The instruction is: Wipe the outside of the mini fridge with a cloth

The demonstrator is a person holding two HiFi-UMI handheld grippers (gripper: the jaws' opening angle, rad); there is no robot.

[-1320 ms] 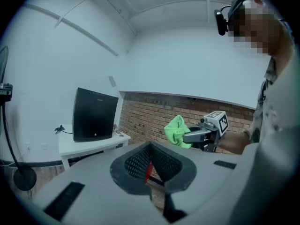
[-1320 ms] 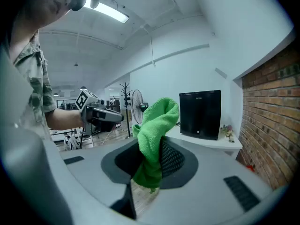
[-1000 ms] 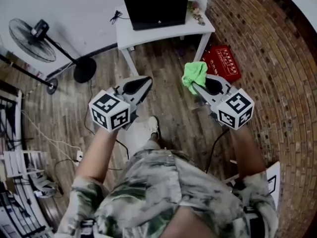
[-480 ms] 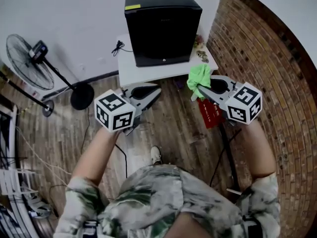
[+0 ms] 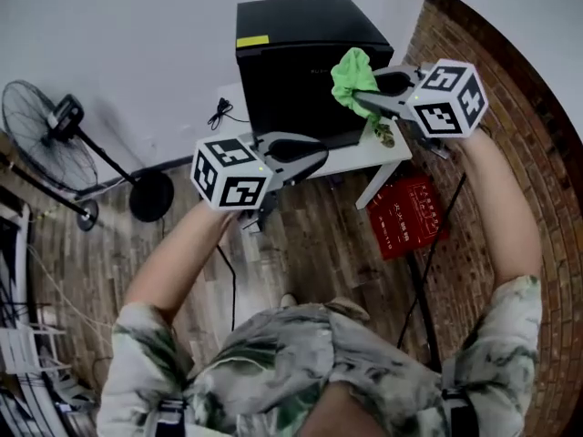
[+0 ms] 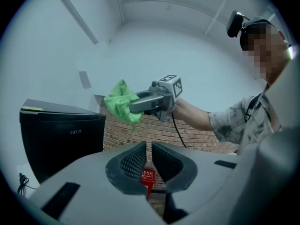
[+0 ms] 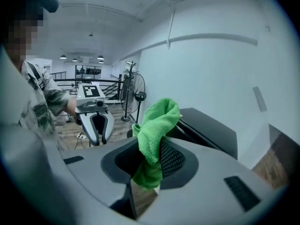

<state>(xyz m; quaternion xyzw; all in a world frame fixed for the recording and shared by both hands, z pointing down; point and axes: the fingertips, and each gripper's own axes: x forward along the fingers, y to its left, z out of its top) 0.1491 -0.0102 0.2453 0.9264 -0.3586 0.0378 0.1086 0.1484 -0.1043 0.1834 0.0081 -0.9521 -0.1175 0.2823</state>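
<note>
Head view: left gripper (image 5: 321, 156) hangs low and short of the white table (image 5: 364, 158). Left gripper view shows its jaws narrow, only a slit, nothing between them. Likely parked there to keep out of the wiping arm's way.

Right gripper (image 5: 361, 99) is raised and reaching forward, clamped on the green cloth (image 5: 352, 71). Right gripper view shows 1 bunched fold pinched between the jaws, with the loose end standing past the tips, so fabric should meet the surface before plastic does.

Cloth is at the upper right of the black mini fridge (image 5: 291, 80), which sits on the table against the wall. Contact can't be confirmed, and left gripper view suggests it's just beside the fridge.

Red crate (image 5: 408, 215) is on the floor under the table's right end.

Versus 0.5 s ago: right gripper was lower, at the table edge, and is now up at the fridge. Left gripper is only slightly further forward.
</note>
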